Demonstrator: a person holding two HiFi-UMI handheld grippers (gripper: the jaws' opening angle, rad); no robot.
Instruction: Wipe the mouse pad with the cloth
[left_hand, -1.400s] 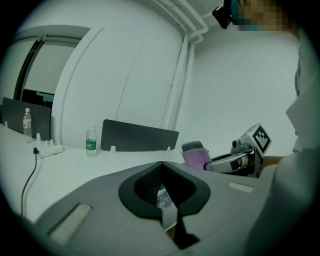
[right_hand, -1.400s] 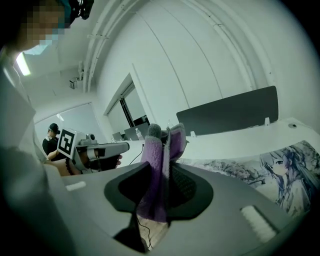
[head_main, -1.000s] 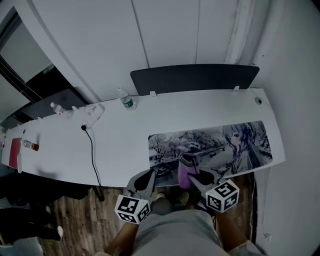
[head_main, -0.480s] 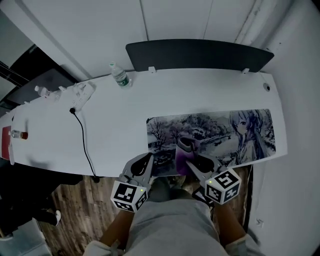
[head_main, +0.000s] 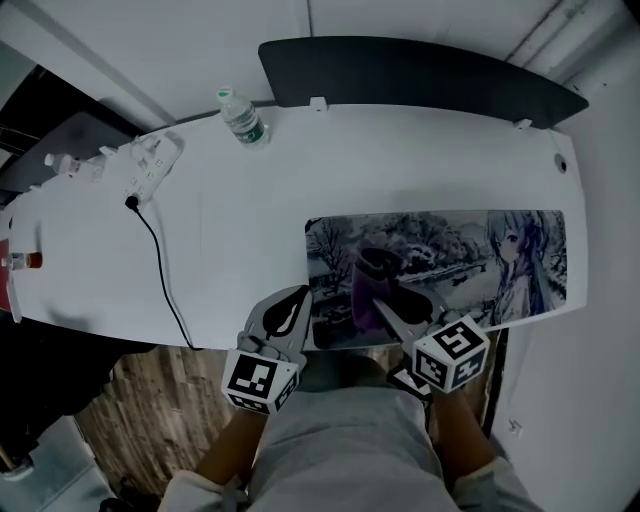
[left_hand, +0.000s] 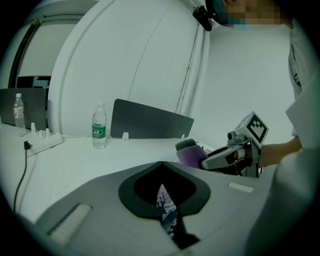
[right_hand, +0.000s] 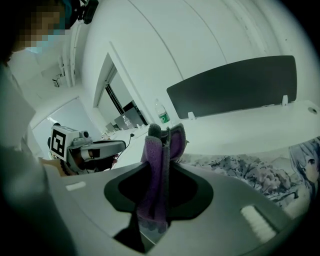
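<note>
A long printed mouse pad (head_main: 450, 260) with a winter scene and an anime girl lies along the white desk's near right side; it also shows in the right gripper view (right_hand: 260, 172). A folded purple cloth (head_main: 366, 292) (right_hand: 159, 170) stands up between the jaws of my right gripper (head_main: 385, 308), which is shut on it just above the pad's near left part. My left gripper (head_main: 290, 312) hovers shut and empty at the desk's near edge, beside the pad's left end. From the left gripper view the cloth (left_hand: 190, 154) shows at right.
A water bottle (head_main: 241, 117) stands at the back of the white desk (head_main: 220, 230). A power strip (head_main: 150, 165) with a black cable (head_main: 160, 270) lies at far left. A dark divider panel (head_main: 420, 75) runs along the back edge. Wood floor lies below the near edge.
The head view has shifted closer over the desk. The right gripper has carried the cloth a little farther onto the pad's left part. The left gripper has stayed near the desk edge.
</note>
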